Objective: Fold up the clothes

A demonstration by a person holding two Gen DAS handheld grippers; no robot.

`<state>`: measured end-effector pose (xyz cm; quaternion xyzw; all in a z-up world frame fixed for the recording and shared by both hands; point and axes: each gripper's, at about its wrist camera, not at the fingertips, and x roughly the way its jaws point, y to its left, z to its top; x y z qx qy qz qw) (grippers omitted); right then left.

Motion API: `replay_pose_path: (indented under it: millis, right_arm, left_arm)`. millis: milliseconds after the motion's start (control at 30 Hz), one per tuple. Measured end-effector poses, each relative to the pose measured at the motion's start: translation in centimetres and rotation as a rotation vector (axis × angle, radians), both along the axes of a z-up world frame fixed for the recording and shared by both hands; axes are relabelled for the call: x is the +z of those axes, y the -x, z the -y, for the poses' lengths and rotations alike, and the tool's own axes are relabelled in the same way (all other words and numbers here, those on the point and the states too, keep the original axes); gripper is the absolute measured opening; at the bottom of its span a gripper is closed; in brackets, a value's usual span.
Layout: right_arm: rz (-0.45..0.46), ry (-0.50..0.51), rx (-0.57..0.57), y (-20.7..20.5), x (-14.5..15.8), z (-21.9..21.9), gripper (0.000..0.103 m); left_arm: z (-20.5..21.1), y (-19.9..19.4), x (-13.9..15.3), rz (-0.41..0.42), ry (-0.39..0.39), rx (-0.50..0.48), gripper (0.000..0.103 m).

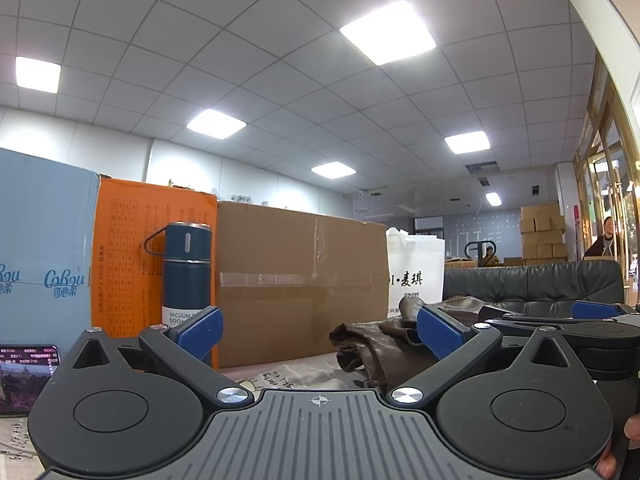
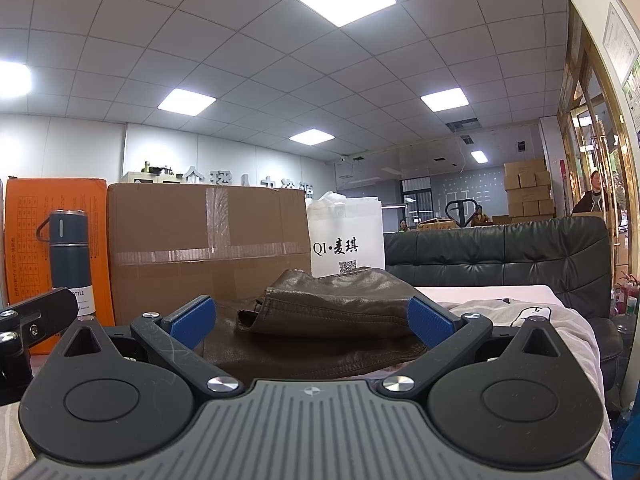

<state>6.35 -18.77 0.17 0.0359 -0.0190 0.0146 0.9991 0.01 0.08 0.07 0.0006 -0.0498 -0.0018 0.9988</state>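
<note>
Leather garment (image 2: 332, 320) lies crumpled on the bench, both tongs wide and holding nothing.

Brown and bunched, it sits on a pale printed cloth (image 2: 520, 320), in front of the cardboard box (image 2: 208, 240) and white bag (image 2: 346, 236). The right tongs (image 2: 312, 320) face it level, pads either side without touching, likely lined up for a first pinch. The left tongs (image 1: 320, 330) hover beside, garment ahead to their right, flask (image 1: 186, 280) just behind the left pad.

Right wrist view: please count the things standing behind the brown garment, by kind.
Cardboard boxes: 2, orange box and brown box
Vacuum bottle: 1
White bag: 1
Total: 4
</note>
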Motion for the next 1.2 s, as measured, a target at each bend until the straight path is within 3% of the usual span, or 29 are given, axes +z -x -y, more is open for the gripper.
replay_pose_path:
  millis: [933, 1200]
  right_arm:
    - [0.001, -0.001, 0.000, -0.05, -0.02, 0.03, 0.103]
    - [0.037, -0.031, 0.004, 0.42, -0.01, 0.35, 0.103]
  left_arm:
    - [0.21, 0.13, 0.05, 0.007, -0.006, -0.002, 0.103]
    - [0.48, 0.58, 0.06, 0.033, -0.019, 0.003, 0.103]
